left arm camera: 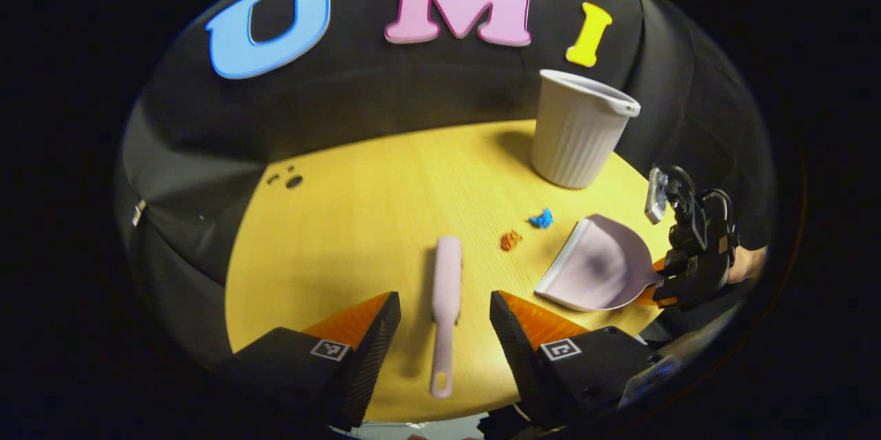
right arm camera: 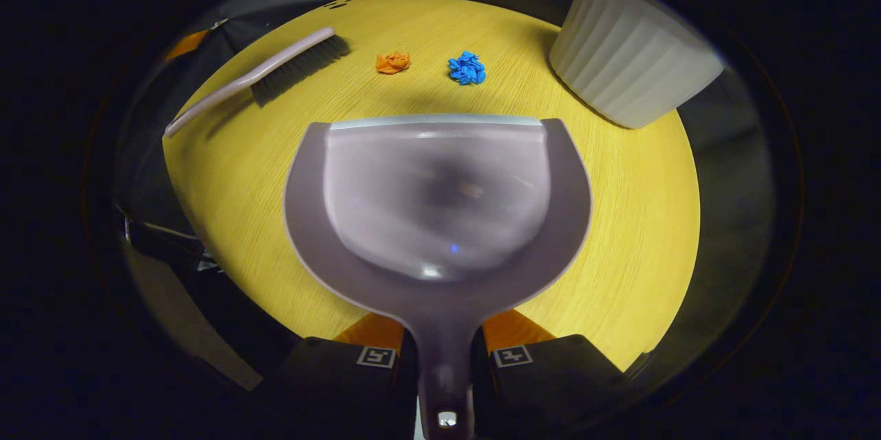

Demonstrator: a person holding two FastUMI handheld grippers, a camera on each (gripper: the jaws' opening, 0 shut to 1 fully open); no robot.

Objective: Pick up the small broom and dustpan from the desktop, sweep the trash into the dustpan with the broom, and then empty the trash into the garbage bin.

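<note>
Dustpan handle (right arm camera: 444,364) nearest the lens in the right gripper view, clamped between both fingers of the right gripper (right arm camera: 444,385); pan (right arm camera: 440,199) held out ahead over the yellow table (right arm camera: 640,220), front lip facing the trash. Cannot tell whether the pan touches the tabletop.

Orange paper scrap (right arm camera: 393,62) and blue paper scrap (right arm camera: 467,69) lying side by side just beyond the lip, apart from each other. White ribbed garbage bin (right arm camera: 630,58) upright at far right of the table. Small broom (right arm camera: 265,76) lying flat at far left, bristles down, well apart from the pan.

Left gripper (left arm camera: 445,319) released, jaws spread wide, one finger either side of the broom handle, neither touching it. Broom pointing lengthwise away from the camera, hanging-hole end nearest.
</note>
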